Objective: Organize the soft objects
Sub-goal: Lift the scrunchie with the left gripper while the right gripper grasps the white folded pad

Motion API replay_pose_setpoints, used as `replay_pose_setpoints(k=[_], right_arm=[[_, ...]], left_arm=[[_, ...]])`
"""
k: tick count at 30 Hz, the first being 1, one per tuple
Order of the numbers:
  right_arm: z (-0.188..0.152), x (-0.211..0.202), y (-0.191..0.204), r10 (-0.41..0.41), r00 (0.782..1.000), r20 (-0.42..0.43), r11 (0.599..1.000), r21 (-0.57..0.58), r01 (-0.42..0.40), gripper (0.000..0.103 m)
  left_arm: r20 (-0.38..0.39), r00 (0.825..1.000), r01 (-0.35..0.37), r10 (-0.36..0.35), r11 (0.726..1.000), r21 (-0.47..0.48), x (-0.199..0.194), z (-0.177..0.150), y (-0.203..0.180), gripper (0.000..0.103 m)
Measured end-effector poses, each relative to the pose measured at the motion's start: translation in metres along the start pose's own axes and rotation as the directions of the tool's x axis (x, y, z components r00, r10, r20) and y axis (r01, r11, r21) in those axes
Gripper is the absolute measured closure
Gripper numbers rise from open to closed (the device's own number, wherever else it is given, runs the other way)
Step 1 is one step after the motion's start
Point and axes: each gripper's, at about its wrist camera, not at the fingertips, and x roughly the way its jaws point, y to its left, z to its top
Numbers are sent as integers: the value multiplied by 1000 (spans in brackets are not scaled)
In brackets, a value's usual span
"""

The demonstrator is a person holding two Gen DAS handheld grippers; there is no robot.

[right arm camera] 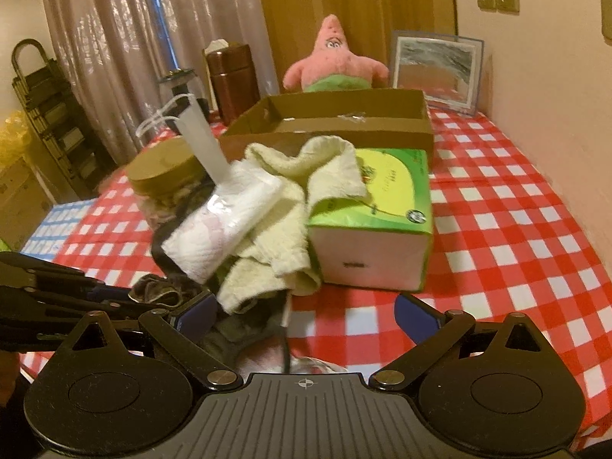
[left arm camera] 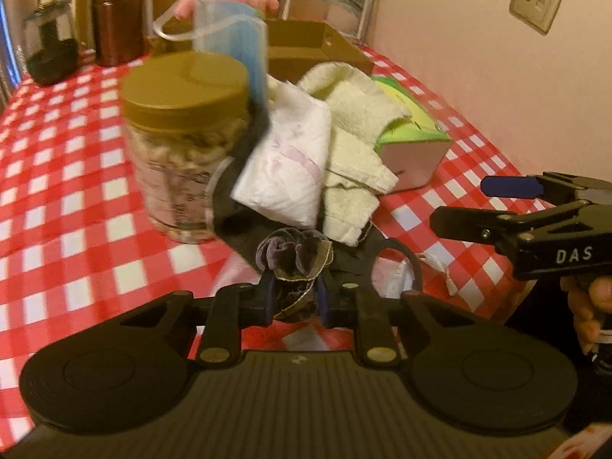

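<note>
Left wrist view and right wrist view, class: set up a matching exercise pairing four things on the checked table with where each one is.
Things:
1. pink star plush toy
2. cream terry towel
3. gold-lidded clear jar
4. dark velvet scrunchie

Places:
A. between the left gripper pads
B. draped on the green tissue box
C. behind the brown cardboard box
D. left of the pile

Pairs: 1-C, 2-B, 3-D, 4-A

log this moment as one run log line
left gripper: jaws shut on dark scrunchie | right gripper: jaws open, empty | cardboard box: behind pile
</note>
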Motion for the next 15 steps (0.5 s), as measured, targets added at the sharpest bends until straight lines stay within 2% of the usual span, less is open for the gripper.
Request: replay_pose_setpoints(k=[6, 9, 11, 15], right_arm=[[10, 10, 16, 79, 997, 11, 996, 42, -79, 6], [15, 21, 22, 115, 993, 11, 990, 76, -115, 14], [19, 31, 26, 134, 991, 14, 986, 100, -135, 23], [27, 50, 31, 160, 987, 21, 974, 156, -162, 32]], left_arm=[[58, 997, -56, 59, 997, -50, -30, 4, 20, 85], [97, 991, -81, 90, 993, -90, -42, 8, 33, 85], [117, 988, -93, 106, 989, -112, -46, 11, 40, 85], [137, 984, -92, 111, 986, -136, -49, 16, 49, 85]])
